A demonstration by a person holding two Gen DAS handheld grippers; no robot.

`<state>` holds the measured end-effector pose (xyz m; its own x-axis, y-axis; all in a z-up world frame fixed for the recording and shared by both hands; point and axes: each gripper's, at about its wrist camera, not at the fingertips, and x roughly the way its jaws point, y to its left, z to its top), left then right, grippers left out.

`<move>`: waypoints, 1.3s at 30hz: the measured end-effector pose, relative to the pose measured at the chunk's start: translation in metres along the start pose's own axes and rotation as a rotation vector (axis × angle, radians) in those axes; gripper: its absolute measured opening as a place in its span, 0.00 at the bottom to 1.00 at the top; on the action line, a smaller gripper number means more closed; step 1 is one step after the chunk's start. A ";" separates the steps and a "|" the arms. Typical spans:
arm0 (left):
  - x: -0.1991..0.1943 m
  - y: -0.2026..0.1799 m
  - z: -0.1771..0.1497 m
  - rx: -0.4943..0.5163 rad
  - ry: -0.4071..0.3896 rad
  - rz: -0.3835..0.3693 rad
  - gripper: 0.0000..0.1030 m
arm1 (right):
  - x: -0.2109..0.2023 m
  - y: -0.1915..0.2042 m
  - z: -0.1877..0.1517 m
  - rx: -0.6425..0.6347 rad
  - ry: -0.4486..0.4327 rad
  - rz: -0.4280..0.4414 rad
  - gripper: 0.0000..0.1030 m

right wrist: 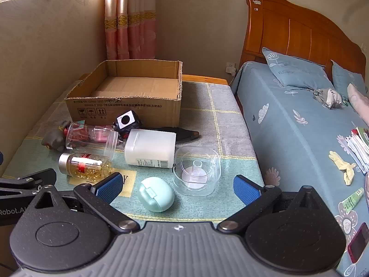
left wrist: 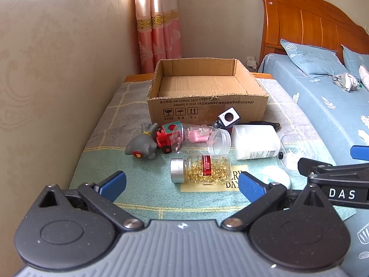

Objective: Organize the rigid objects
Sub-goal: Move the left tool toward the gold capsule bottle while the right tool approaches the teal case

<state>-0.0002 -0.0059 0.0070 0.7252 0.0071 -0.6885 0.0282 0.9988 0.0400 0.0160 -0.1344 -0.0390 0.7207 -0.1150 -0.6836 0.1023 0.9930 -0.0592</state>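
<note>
An open cardboard box (left wrist: pixel 207 106) (right wrist: pixel 124 108) stands at the back of a blanket-covered table. In front of it lie a grey toy (left wrist: pixel 140 146), a red toy train (left wrist: pixel 167 137), a clear empty jar (left wrist: pixel 203 138) (right wrist: pixel 92 138), a jar of golden capsules (left wrist: pixel 200 168) (right wrist: pixel 85 166), a white bottle (left wrist: pixel 254 142) (right wrist: pixel 150 149), a black-and-white cube (left wrist: pixel 228 116) (right wrist: pixel 126 120), a clear square container (right wrist: pixel 197 170) and a mint oval case (right wrist: pixel 156 194). My left gripper (left wrist: pixel 182 184) is open, just short of the capsule jar. My right gripper (right wrist: pixel 177 188) is open around the mint case.
A black tool (right wrist: pixel 182 133) lies behind the white bottle. A bed (right wrist: pixel 299 127) with blue sheets and a wooden headboard runs along the right of the table. A wall (left wrist: pixel 46 80) borders the left, and a pink curtain (left wrist: pixel 156 23) hangs behind the box.
</note>
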 end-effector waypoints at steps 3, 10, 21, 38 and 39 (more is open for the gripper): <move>0.001 0.001 0.000 -0.004 0.001 -0.003 0.99 | 0.000 0.000 0.000 0.001 -0.001 0.000 1.00; 0.001 0.000 0.000 -0.003 0.000 -0.004 0.99 | 0.000 0.000 0.001 0.000 0.001 0.000 1.00; 0.003 -0.004 0.001 0.001 0.001 -0.014 0.99 | 0.001 -0.003 0.002 -0.005 -0.010 -0.007 1.00; 0.040 -0.009 0.008 0.093 0.006 -0.071 0.99 | 0.027 -0.020 -0.008 -0.082 -0.054 0.055 1.00; 0.043 -0.009 0.008 0.092 0.011 -0.079 0.99 | 0.032 -0.022 -0.010 -0.089 -0.048 0.056 1.00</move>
<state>0.0364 -0.0147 -0.0176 0.7110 -0.0705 -0.6997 0.1486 0.9876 0.0515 0.0296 -0.1592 -0.0668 0.7557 -0.0580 -0.6524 0.0010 0.9962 -0.0875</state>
